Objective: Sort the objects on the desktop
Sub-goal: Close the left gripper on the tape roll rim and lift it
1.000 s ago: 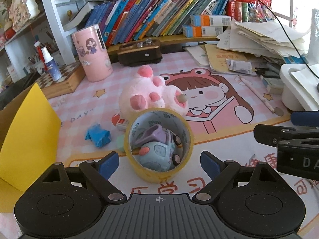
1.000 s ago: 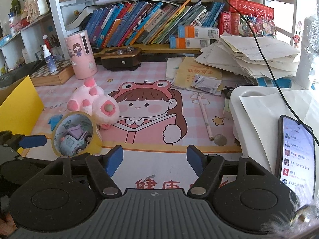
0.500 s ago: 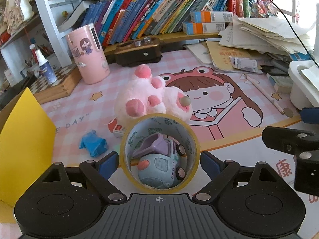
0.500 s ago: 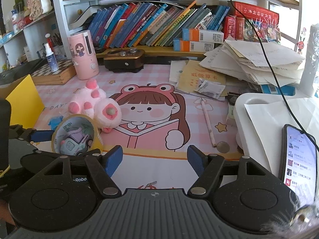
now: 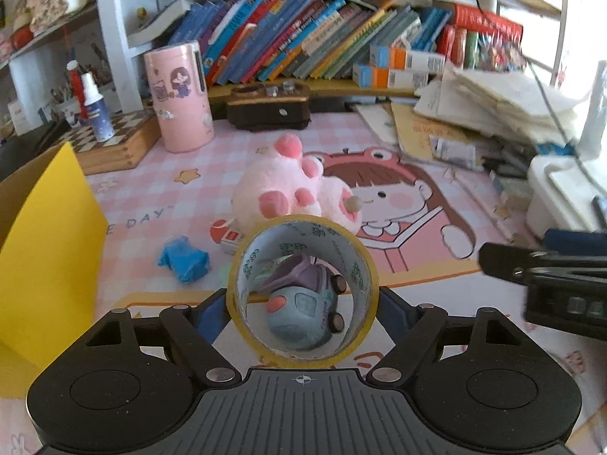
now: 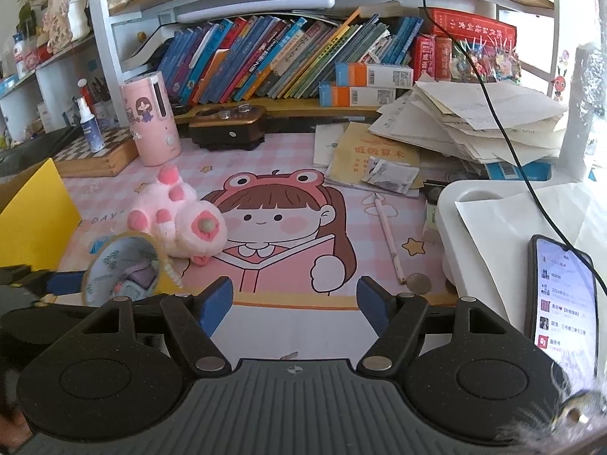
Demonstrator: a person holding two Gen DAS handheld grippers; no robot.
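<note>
A yellow tape roll (image 5: 364,261) stands on edge between the fingers of my left gripper (image 5: 302,305), which are closed against its sides. Through its hole I see a blue-and-purple toy car (image 5: 303,313) on the mat behind it. The roll also shows in the right wrist view (image 6: 114,240), held at the left. A pink plush toy (image 5: 292,193) lies beyond it; it also shows in the right wrist view (image 6: 178,216). A blue crumpled piece (image 5: 184,258) lies left of the roll. My right gripper (image 6: 296,303) is open and empty above the mat.
A yellow box (image 5: 41,242) stands at the left. A pink canister (image 5: 178,98), a chessboard box (image 5: 110,142) and a dark case (image 5: 269,108) stand at the back. Paper piles (image 6: 466,121), a white tray (image 6: 493,235), a phone (image 6: 561,295) and a pencil (image 6: 389,239) are on the right.
My left gripper moved forward around the tape roll and closed its fingers on it. The roll now looks lifted toward the camera. My right gripper stayed open and shifted slightly.
</note>
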